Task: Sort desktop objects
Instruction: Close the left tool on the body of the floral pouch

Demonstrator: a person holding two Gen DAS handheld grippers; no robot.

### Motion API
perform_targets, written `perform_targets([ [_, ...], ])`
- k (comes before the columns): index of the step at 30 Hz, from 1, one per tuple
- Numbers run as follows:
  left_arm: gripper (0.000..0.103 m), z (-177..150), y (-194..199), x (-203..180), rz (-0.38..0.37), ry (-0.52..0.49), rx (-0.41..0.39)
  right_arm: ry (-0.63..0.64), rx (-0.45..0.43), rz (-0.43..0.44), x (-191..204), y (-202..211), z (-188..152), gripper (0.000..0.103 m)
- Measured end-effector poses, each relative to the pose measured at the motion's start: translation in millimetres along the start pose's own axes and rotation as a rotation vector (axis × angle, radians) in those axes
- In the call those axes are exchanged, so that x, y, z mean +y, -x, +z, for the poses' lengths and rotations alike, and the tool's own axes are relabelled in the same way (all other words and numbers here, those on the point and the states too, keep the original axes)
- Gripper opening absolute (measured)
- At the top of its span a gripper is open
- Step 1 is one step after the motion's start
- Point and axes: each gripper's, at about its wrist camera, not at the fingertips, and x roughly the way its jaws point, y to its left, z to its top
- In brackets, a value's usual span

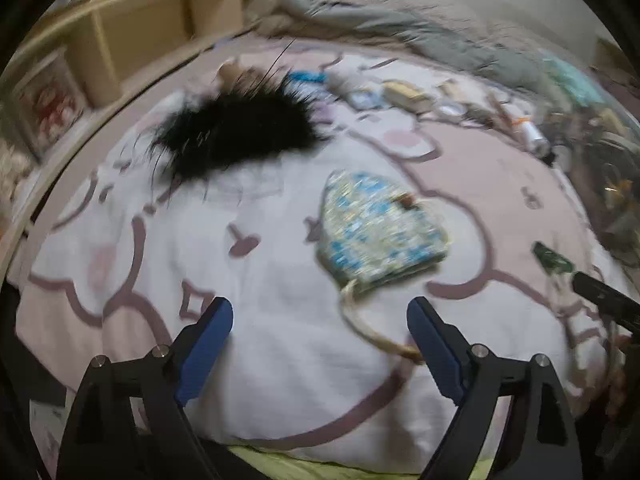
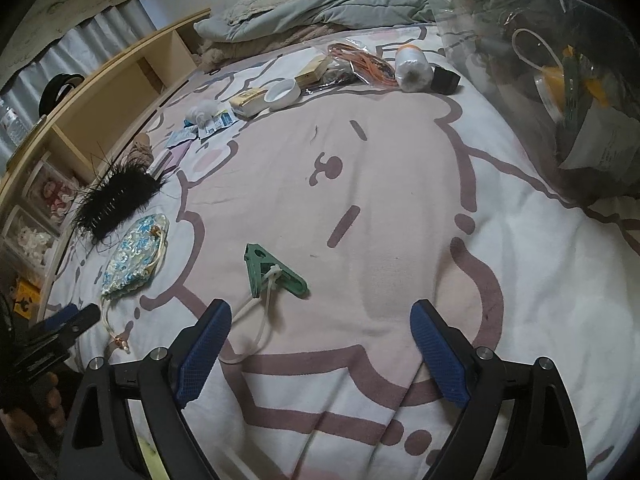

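A blue floral drawstring pouch (image 1: 380,228) lies on the pink-and-white bed cover (image 1: 280,280), just ahead of my left gripper (image 1: 320,306). That gripper is open, and the pouch's cream cord (image 1: 360,320) curls to its right finger without being pinched. Beyond the pouch sits a black feathery piece (image 1: 236,128). My right gripper (image 2: 321,306) is open over the bare cover. A green clip (image 2: 272,270) with a white cord lies just ahead of its left finger. In the right wrist view the pouch (image 2: 134,252) and the feathery piece (image 2: 116,200) lie to the left.
Small items line the far side of the bed: a white bowl (image 2: 283,94), an orange cable bundle (image 2: 360,64), a white roll (image 2: 412,66), a black box (image 2: 445,79). A clear container of clutter (image 2: 560,60) stands at right, a wooden shelf (image 2: 120,80) at left, a grey blanket (image 2: 320,4) behind.
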Motion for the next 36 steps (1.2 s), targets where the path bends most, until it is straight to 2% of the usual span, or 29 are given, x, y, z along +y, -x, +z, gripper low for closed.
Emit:
perform_targets([
  [2,0.096,7,4,-10,-0.018,-0.03,-0.027,0.014,0.004,-0.003,3,-1,-1,0.099],
  [4,0.096,16,2,-20,-0.019,-0.06,-0.044,0.024,0.007,-0.012,5,-2,-1,0.1],
  [8,0.096,35,-13,-37,-0.036,-0.076,-0.028,0.013,0.008,-0.001,2,-2,-1,0.1],
  [12,0.096,45,-32,-57,-0.016,-0.098,-0.008,-0.003,0.012,0.01,0,-4,0,0.1],
  [14,0.096,47,-40,-70,0.032,-0.142,-0.011,-0.002,0.011,0.01,0,-4,0,0.1],
  [19,0.096,44,-60,-94,0.224,-0.316,-0.032,-0.007,0.011,0.015,0,-4,0,0.1],
  [22,0.096,43,-70,-91,0.263,-0.347,-0.006,-0.014,0.01,0.025,-1,-4,1,0.1],
  [30,0.096,52,-79,-49,0.218,-0.188,0.06,-0.019,0.01,0.034,-2,-4,2,0.1],
  [36,0.101,52,-87,-5,0.138,0.008,0.125,-0.008,0.016,0.022,0,-7,1,0.101],
])
